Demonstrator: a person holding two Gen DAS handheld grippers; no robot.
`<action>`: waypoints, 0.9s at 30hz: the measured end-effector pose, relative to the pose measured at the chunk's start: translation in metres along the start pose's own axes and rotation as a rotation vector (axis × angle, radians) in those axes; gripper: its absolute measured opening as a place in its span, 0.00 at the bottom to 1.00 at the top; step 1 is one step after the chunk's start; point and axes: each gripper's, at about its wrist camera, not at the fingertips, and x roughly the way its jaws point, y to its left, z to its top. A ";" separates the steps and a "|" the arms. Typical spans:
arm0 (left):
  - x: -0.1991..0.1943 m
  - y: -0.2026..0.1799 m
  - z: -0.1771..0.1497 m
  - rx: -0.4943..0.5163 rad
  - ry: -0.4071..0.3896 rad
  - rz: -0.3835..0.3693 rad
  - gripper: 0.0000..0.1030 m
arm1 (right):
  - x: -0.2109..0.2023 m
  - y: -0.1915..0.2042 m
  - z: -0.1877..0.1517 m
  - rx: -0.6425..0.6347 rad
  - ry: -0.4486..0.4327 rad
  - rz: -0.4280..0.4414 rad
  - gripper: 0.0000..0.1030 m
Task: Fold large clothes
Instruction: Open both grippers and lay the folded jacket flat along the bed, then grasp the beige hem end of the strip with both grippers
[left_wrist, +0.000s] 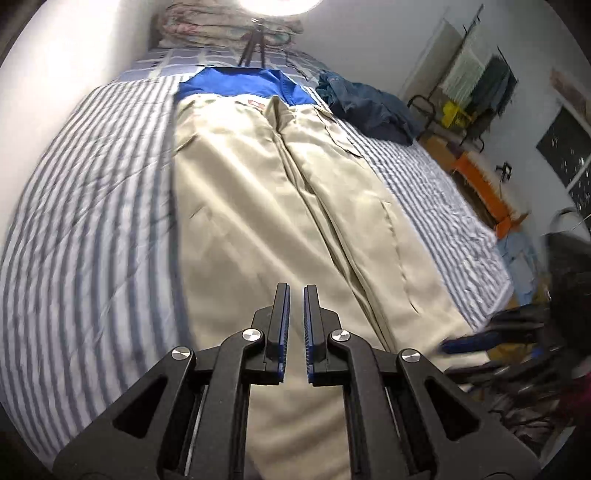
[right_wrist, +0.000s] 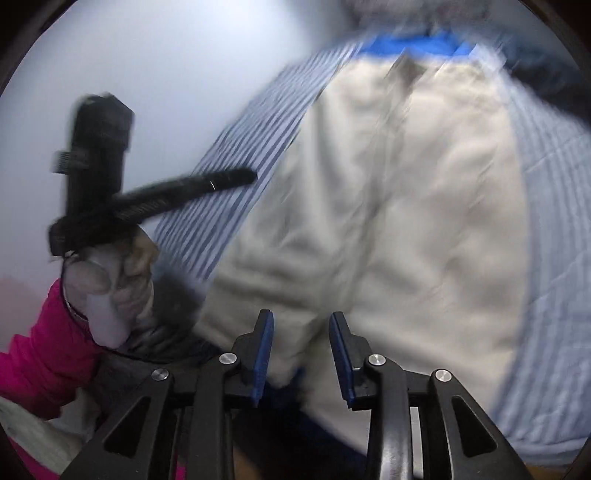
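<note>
Beige garment flat on striped bed, both grippers above its near end.

Left wrist view: garment (left_wrist: 258, 177) runs lengthwise down frame centre on the bedspread (left_wrist: 92, 192), blue collar part at upper centre; dark blue clothes pile (left_wrist: 369, 110) at upper right, tripod (left_wrist: 253, 44) at top centre. Left gripper (left_wrist: 296, 295) at lower centre, jaws nearly together, narrow gap, nothing between them. Right wrist view, blurred: right gripper (right_wrist: 301, 325) at lower centre, jaws partly apart; garment's near edge shows between them, but whether the pads press on it I cannot tell. A gloved hand (right_wrist: 110, 288) with pink sleeve (right_wrist: 44, 362) at lower left holds the other tool.
</note>
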 end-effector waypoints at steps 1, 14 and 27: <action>0.017 0.001 0.006 -0.006 0.019 0.007 0.04 | -0.003 -0.008 0.000 -0.001 -0.022 -0.048 0.32; 0.059 0.006 -0.013 0.021 0.100 0.051 0.05 | 0.003 -0.051 -0.011 -0.032 -0.017 -0.063 0.31; -0.018 -0.034 -0.131 0.094 0.066 0.085 0.06 | -0.023 -0.058 -0.061 -0.075 0.017 -0.078 0.36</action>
